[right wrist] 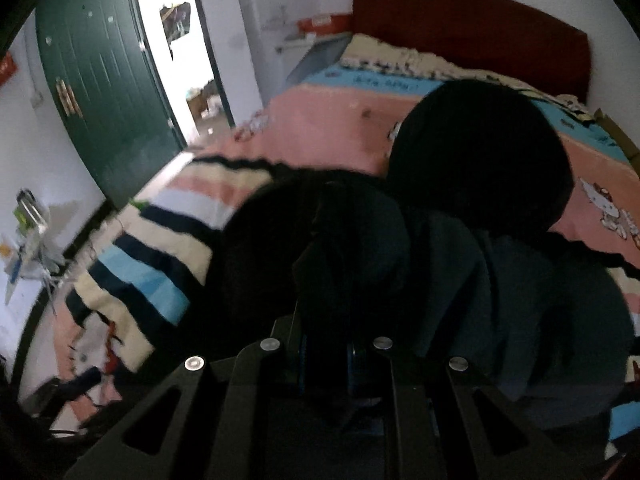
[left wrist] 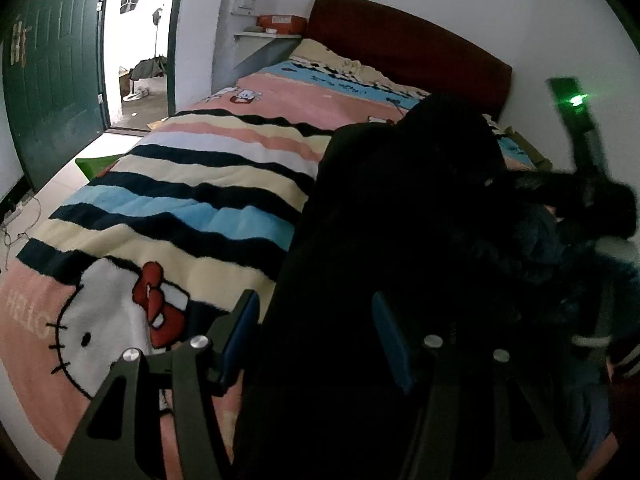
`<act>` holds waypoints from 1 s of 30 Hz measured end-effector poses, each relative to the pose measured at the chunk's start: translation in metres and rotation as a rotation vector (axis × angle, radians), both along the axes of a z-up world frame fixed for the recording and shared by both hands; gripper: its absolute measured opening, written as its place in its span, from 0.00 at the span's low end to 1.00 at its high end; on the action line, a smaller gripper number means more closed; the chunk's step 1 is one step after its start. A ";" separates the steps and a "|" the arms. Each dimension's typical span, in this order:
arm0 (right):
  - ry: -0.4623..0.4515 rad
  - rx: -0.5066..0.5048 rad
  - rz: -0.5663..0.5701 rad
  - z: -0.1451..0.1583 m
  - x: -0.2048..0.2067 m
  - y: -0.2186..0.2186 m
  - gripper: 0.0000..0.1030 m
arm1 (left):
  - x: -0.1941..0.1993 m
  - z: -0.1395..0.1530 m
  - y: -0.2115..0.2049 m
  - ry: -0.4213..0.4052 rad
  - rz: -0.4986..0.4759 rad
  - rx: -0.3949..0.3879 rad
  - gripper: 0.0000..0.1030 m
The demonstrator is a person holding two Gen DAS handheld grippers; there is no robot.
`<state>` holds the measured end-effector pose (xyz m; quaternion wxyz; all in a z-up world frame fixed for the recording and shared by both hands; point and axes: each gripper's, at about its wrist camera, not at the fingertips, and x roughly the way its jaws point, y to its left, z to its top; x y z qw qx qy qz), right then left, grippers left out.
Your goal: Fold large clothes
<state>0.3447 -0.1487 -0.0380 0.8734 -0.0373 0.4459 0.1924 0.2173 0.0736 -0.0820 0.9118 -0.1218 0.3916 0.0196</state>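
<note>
A large black garment point(left wrist: 380, 208) lies on the striped Hello Kitty blanket point(left wrist: 168, 184) on the bed. In the left wrist view my left gripper point(left wrist: 316, 320) is open, its blue-padded fingers point(left wrist: 244, 332) spread, with the garment's edge lying between them. In the right wrist view my right gripper point(right wrist: 326, 344) is shut on a fold of the black garment point(right wrist: 352, 240), which bunches up in front of it. The right gripper point(left wrist: 576, 136) also shows blurred at the right of the left wrist view, with a green light.
A red headboard point(left wrist: 408, 40) stands against the white wall. A green door point(left wrist: 52, 68) stands open at the left onto a bright room. A shelf with an orange pack point(left wrist: 280, 22) is beside the bed. Cables lie on the floor point(left wrist: 16, 224).
</note>
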 end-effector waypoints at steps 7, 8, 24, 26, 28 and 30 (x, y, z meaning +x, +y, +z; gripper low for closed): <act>0.055 -0.028 0.016 -0.021 -0.001 0.014 0.35 | -0.003 0.018 -0.004 -0.011 0.013 0.041 0.55; 0.059 0.006 0.033 -0.016 -0.006 0.013 0.43 | -0.005 0.024 -0.005 -0.016 0.013 0.044 0.55; -0.121 -0.002 -0.147 0.066 -0.026 -0.171 0.51 | 0.100 0.077 -0.100 -0.094 -0.189 0.222 0.55; -0.135 -0.024 -0.208 0.063 -0.012 -0.204 0.51 | 0.132 0.072 -0.123 -0.093 -0.233 0.215 0.55; -0.139 -0.042 -0.243 0.056 -0.002 -0.221 0.51 | 0.157 0.067 -0.137 -0.088 -0.267 0.197 0.55; -0.130 -0.044 -0.277 0.041 0.015 -0.238 0.52 | 0.186 0.057 -0.153 -0.088 -0.305 0.165 0.55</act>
